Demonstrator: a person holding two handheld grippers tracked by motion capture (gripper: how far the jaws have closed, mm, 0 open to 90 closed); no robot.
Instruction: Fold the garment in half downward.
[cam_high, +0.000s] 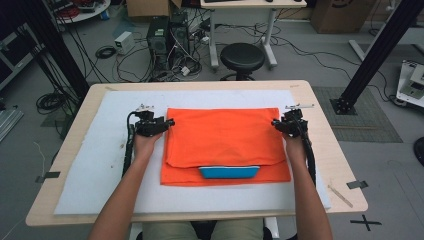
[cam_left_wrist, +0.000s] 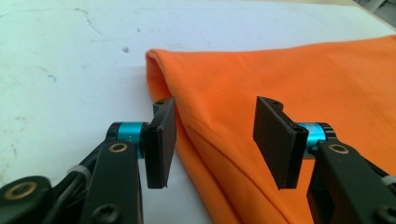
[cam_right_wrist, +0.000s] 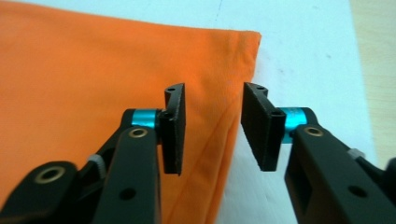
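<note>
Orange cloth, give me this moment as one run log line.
orange cloth: folded on white mat | left gripper: open, at left edge | right gripper: open, at right edge

You have even, diffuse overhead light across the high view; the white mat (cam_high: 100, 165) reads bright without glare, and shadows under your forearms are faint and short. The floor beyond the table (cam_high: 320, 95) is dimmer, and the picture is soft overall (low resolution, fine detail lost in the cables). In the left gripper view the orange cloth (cam_left_wrist: 289, 79) is evenly lit, saturated, with a soft shadow in its fold; the nearest gripper parts at the bottom edge are dark and slightly blurred. The right gripper view shows the same, with mild wide-angle stretch at the edges.
</note>
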